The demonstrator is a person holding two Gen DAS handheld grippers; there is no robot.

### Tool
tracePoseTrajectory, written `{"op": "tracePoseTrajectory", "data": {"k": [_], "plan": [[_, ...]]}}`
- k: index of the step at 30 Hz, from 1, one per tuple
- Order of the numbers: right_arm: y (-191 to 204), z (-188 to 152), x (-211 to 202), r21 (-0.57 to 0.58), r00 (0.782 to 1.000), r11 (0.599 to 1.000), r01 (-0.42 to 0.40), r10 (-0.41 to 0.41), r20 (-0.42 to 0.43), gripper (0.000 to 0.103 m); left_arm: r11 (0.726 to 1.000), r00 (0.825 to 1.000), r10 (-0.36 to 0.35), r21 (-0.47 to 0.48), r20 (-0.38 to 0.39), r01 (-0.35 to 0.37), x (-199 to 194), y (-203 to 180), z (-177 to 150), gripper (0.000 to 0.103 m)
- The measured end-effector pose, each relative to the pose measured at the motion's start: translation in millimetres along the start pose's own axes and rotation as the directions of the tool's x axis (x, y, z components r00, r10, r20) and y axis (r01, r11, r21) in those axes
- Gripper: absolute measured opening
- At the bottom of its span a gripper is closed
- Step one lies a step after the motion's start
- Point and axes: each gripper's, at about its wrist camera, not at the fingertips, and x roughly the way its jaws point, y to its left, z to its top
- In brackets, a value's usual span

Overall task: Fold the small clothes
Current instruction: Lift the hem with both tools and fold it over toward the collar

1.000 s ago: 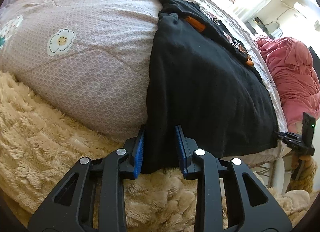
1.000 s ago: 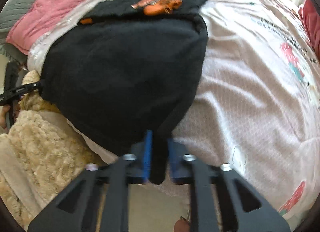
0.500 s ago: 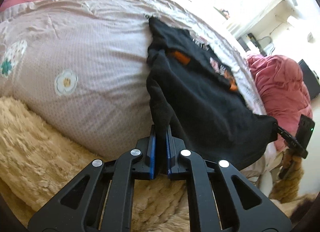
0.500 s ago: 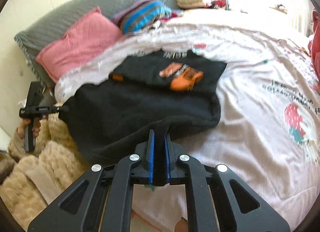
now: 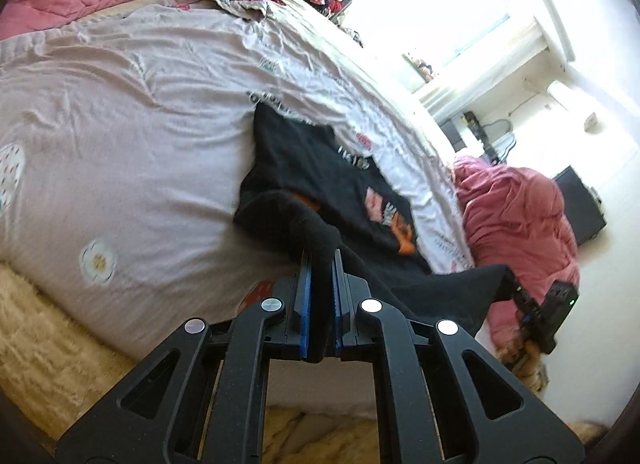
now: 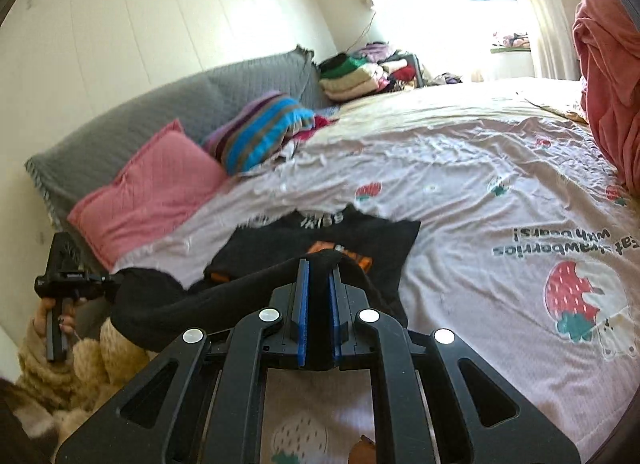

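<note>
Black T-shirt (image 5: 320, 183) (orange print, white lettering) lies on the pink strawberry-print bedspread (image 6: 480, 183), its near hem lifted clear. Left gripper (image 5: 319, 264) and right gripper (image 6: 318, 272) each clench a hem corner between blue pads.

A black garment (image 5: 320, 167) printed with orange and pink graphics and white lettering is laid on a pale pink-grey bedspread (image 6: 480, 167), itself patterned with red strawberries, white flowers and dark text. Beyond the garment, a pink pillow (image 6: 152, 187), a grey cushion (image 6: 168, 111) and a blue, purple and brown striped bundle (image 6: 260, 131) are seen.
</note>
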Motion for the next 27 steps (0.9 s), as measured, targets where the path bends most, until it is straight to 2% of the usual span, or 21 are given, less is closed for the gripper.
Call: {"op": "tracePoseTrajectory", "data": {"k": [7, 13, 20, 27], "plan": [[-13.9, 21.0, 14.7, 0.038, 0.999, 0.999, 0.018, -0.02, 0.048, 0.008, 0.999, 0.998, -0.045, -0.01, 0.052, 0.046, -5.2, -10.9, 29.5, 0.003], [-24.2, 37.0, 26.5, 0.068, 0.996, 0.997, 0.033, -0.038, 0.075, 0.008, 0.998, 0.996, -0.045, -0.039, 0.073, 0.048, 3.2, -12.4, 50.6, 0.003], [-29.7, 48.5, 43.4, 0.068, 0.994, 0.995, 0.067, -0.073, 0.082, 0.008, 0.999, 0.995, -0.014, -0.04, 0.1, 0.018, 12.5, -19.1, 68.6, 0.003], [-37.8, 59.0, 58.2, 0.092, 0.991, 0.992, 0.09, -0.099, 0.096, 0.008, 0.999, 0.991, 0.046, -0.009, 0.129, -0.045, 23.7, -32.3, 94.2, 0.003]]}}
